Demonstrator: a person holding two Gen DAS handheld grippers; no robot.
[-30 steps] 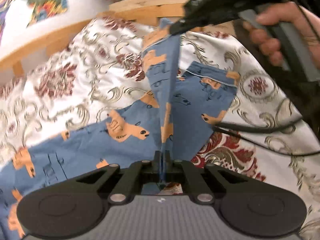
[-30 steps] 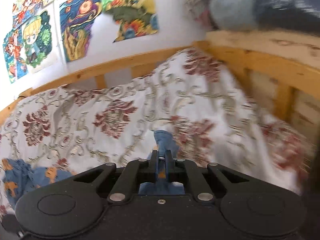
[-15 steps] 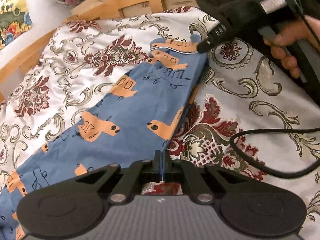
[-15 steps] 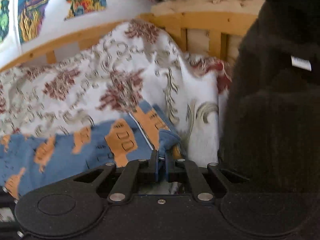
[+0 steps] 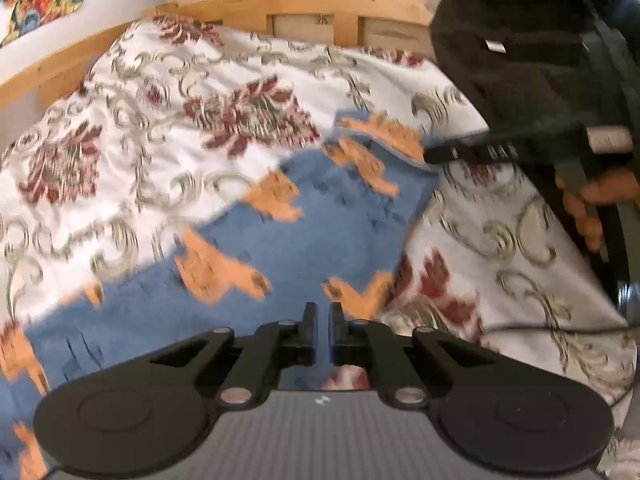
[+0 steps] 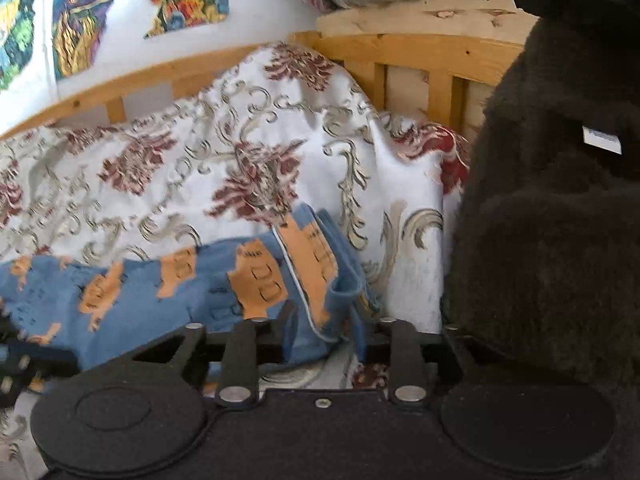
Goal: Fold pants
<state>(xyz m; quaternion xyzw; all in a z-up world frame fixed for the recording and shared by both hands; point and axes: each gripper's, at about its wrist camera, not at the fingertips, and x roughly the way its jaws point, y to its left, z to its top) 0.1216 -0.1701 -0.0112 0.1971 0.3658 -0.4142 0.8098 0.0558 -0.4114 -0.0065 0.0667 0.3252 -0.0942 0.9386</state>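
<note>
Pants (image 5: 320, 216) on floral bedspread (image 5: 168, 128) — left gripper (image 5: 323, 316) jaws slightly apart, right gripper (image 6: 326, 322) spread; black garment (image 6: 560, 208) beside.

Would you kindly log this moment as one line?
left gripper: narrow gap | right gripper: open around pants hem | pants flat on bedspread

We note the left gripper (image 5: 323, 316): black linkage arms, silver rivets, grey ribbed body with a small white mark. The right gripper (image 6: 324, 320) is all black with one centre screw. A bare-skinned right hand (image 5: 592, 200) shows under a dark fuzzy sleeve (image 5: 520, 52).
</note>
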